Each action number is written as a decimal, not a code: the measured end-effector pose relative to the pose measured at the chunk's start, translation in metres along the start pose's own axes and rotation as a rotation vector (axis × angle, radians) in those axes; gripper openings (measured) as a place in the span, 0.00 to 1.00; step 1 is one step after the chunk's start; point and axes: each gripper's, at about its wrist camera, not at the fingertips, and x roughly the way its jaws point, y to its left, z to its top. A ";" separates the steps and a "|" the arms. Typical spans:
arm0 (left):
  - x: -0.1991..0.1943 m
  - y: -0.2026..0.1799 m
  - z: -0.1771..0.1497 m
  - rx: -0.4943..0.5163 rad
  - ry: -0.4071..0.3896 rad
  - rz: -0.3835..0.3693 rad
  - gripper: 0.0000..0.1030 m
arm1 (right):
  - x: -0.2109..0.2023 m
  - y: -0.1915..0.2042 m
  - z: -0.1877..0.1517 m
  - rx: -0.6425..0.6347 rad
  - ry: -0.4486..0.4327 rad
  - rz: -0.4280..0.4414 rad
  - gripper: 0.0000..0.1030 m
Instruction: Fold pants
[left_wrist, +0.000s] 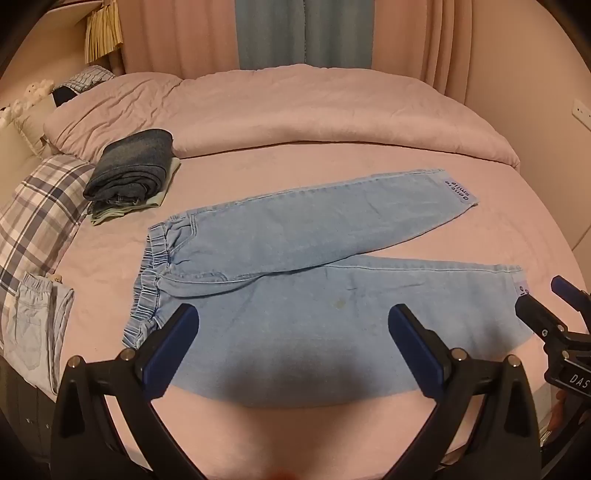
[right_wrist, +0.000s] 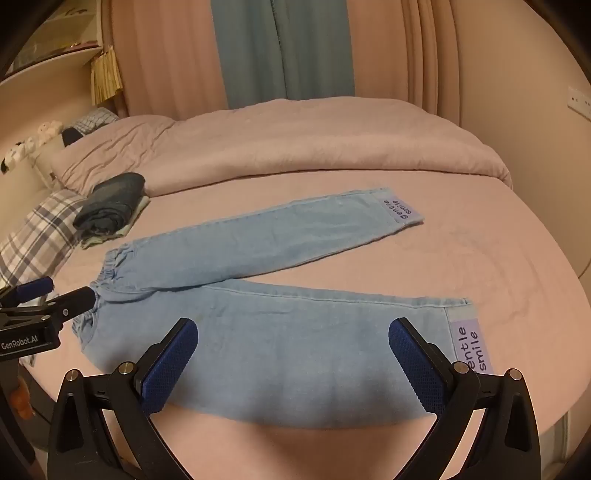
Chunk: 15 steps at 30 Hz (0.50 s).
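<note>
Light blue denim pants (left_wrist: 295, 266) (right_wrist: 280, 295) lie flat on the pink bed, elastic waistband at the left, the two legs spread apart toward the right with lilac lettered cuffs. My left gripper (left_wrist: 293, 317) hovers open above the near leg by the waistband, nothing between its blue pads. My right gripper (right_wrist: 293, 332) hangs open over the near leg closer to the cuff, also holding nothing. In the left wrist view the right gripper (left_wrist: 546, 302) shows at the right edge; in the right wrist view the left gripper (right_wrist: 59, 291) shows at the left edge by the waistband.
A stack of folded dark denim (left_wrist: 129, 166) (right_wrist: 110, 206) rests at the back left beside a plaid pillow (left_wrist: 40, 218). A pink duvet (left_wrist: 314, 110) is bunched along the back. Another pale garment (left_wrist: 33, 321) hangs at the left bed edge.
</note>
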 end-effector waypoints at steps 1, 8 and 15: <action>0.000 -0.001 0.000 0.001 0.001 -0.002 1.00 | 0.000 0.000 0.000 -0.003 -0.001 -0.006 1.00; -0.001 0.006 -0.001 -0.017 0.008 -0.011 1.00 | 0.000 0.001 0.001 -0.006 0.001 -0.008 1.00; 0.001 0.006 -0.001 -0.021 0.010 -0.021 1.00 | -0.002 0.005 0.003 -0.008 0.001 -0.009 1.00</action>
